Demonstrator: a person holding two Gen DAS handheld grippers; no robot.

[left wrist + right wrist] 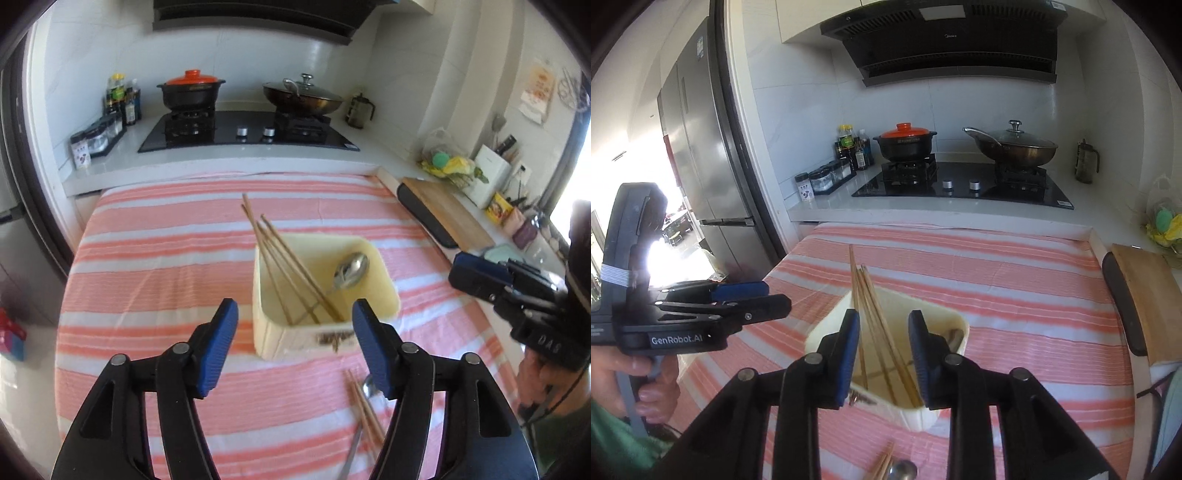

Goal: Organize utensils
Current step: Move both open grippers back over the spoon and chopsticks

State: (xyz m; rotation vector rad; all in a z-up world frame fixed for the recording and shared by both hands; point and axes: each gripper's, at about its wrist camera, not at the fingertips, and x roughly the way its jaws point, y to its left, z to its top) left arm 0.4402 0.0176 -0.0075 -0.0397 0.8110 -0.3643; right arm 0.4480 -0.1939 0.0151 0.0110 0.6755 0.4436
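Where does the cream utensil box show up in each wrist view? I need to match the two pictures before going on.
Left wrist view: the cream box sits just right of centre on the striped cloth, beyond the open left gripper.
Right wrist view: the box is low at centre, partly hidden behind the right gripper.
Shared landmark: the orange-lidded pot on the stove's left burner.

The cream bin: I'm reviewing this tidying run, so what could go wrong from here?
1. The chopsticks in the bin lean far past the rim of the cream bin; a tool brushing them could tip it or flick them out.
2. The loose chopsticks and spoon lie touching on the striped cloth, so the open left tool may catch both at once.
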